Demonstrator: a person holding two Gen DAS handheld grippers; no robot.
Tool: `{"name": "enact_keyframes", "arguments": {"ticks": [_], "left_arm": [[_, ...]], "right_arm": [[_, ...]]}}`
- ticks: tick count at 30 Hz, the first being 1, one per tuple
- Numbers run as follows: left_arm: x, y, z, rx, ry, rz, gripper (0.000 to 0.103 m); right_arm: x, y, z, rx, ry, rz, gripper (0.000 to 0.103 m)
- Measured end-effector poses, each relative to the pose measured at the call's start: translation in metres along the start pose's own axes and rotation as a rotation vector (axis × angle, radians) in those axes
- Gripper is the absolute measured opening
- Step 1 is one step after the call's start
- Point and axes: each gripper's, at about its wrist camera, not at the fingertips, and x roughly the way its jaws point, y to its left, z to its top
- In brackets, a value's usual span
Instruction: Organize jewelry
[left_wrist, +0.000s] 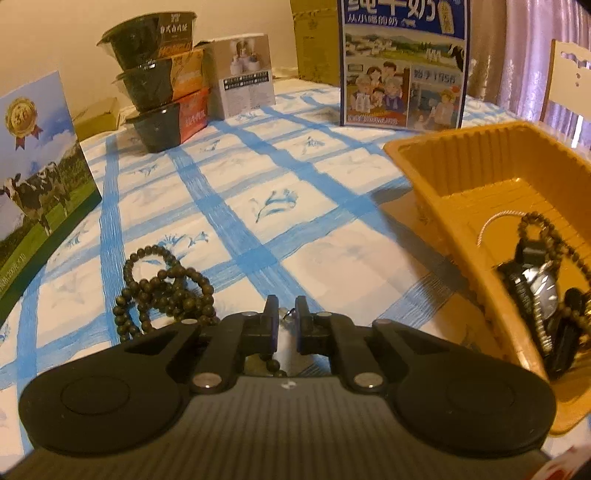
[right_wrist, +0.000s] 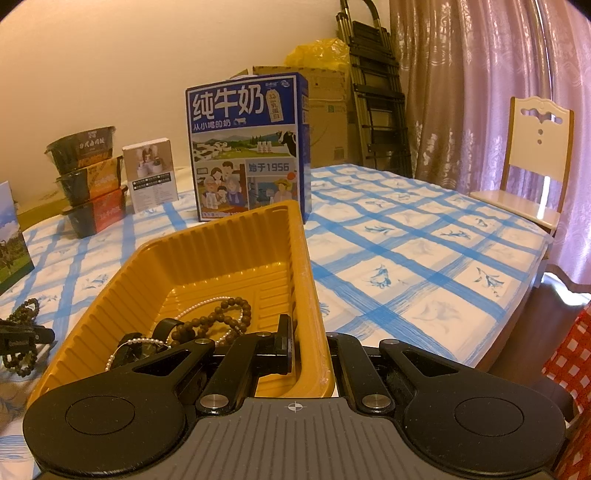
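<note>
Table with blue-checked cloth (right_wrist: 406, 236), cluttered far edge.
On it: yellow plastic tray (right_wrist: 207, 258), dark bead bracelets (left_wrist: 162, 288), blue milk carton (right_wrist: 247, 147), stacked noodle bowls (right_wrist: 88, 181), small white box (right_wrist: 149, 173), cow-print box (left_wrist: 37, 184).

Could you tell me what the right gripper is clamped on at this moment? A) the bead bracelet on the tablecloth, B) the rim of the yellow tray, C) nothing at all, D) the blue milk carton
B: in the right wrist view the right gripper has one finger inside and one outside the side wall of the yellow tray, closed on its rim.
</note>
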Motion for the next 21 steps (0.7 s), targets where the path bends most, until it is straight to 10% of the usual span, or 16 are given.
{"name": "enact_keyframes", "arguments": {"ticks": [21], "left_arm": [[-0.073, -0.107, 0.033, -0.013, -0.068, -0.427, 0.007]], "right_arm": [[0.0, 0.006, -0.001, 0.003, -0.003, 0.01, 0.005]]}}
